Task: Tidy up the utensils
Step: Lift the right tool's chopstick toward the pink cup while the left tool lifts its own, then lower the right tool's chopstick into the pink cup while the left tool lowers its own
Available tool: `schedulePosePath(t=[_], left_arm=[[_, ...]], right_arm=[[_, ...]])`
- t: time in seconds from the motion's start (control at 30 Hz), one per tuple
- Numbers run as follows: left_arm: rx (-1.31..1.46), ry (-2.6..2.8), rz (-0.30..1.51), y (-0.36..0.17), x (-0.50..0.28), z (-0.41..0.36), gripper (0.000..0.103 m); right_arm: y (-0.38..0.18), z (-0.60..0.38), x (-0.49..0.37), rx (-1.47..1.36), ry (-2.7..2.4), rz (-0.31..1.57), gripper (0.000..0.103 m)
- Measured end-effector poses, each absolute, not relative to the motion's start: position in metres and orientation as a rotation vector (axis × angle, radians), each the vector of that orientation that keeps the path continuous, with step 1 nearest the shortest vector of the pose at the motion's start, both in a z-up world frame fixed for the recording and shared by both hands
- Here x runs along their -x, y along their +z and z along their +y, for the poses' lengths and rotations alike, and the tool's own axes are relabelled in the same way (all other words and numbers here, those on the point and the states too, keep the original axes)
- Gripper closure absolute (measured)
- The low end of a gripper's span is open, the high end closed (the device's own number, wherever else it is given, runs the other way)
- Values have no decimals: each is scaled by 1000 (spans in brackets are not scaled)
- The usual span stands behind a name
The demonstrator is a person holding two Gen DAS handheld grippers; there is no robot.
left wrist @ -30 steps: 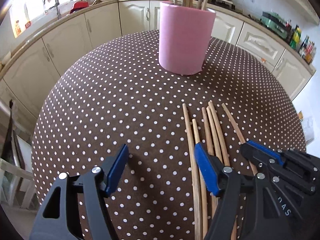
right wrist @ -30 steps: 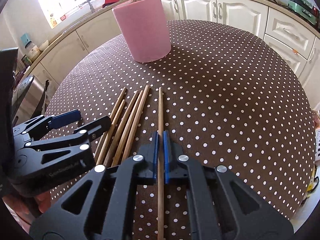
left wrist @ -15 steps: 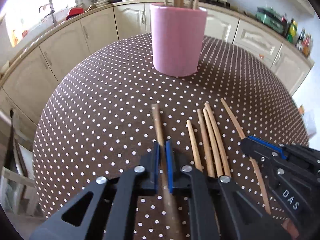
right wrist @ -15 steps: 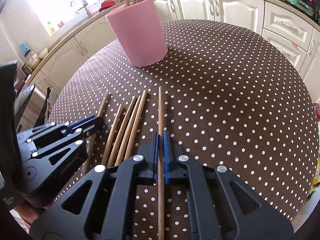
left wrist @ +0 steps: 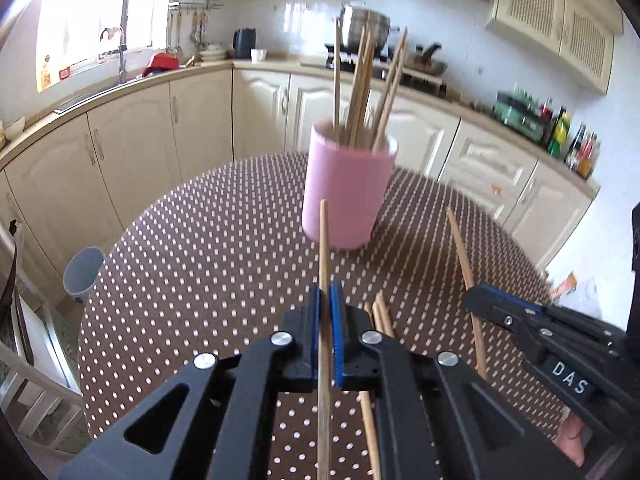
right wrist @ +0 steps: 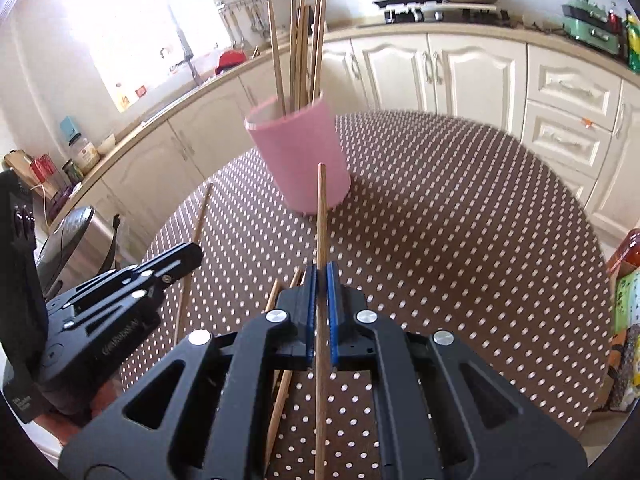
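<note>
A pink cup (left wrist: 348, 184) stands on the dotted brown tablecloth (left wrist: 208, 264) with several wooden chopsticks upright in it. My left gripper (left wrist: 325, 292) is shut on one chopstick (left wrist: 323, 240), held off the table with its tip toward the cup. To its right, the right gripper (left wrist: 486, 300) carries another chopstick (left wrist: 460, 248). In the right wrist view, my right gripper (right wrist: 321, 270) is shut on its chopstick (right wrist: 321, 208), which points at the cup (right wrist: 300, 156). The left gripper (right wrist: 180, 256) sits at the left there. Loose chopsticks (left wrist: 382, 314) lie under the fingers.
Cream kitchen cabinets (left wrist: 132, 152) curve behind the round table. A grey bin (left wrist: 83, 276) stands on the floor at the left, with a chair (left wrist: 36, 376) nearer. A lidded cooker (right wrist: 72, 240) sits at the left, and a bottle and packets (right wrist: 626, 280) at the right.
The left gripper closed on a chopstick from the pile. Both grippers then rose and tilted up with their chopsticks, leaving the other sticks on the table.
</note>
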State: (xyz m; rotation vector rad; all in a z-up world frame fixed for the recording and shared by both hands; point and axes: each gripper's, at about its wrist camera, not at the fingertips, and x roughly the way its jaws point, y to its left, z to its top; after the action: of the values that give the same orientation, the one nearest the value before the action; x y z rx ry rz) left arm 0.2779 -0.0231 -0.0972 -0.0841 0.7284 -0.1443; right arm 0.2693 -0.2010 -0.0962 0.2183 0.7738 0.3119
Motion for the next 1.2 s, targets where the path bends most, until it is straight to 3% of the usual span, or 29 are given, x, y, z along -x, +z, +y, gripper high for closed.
schedulePosePath(t=[0.57, 1.2], left_arm=[[110, -155, 483, -8, -261, -13, 97], [54, -149, 263, 98, -292, -30, 97]], right_arm=[[-20, -213, -261, -210, 289, 559, 98], [83, -204, -289, -152, 309, 314, 98]])
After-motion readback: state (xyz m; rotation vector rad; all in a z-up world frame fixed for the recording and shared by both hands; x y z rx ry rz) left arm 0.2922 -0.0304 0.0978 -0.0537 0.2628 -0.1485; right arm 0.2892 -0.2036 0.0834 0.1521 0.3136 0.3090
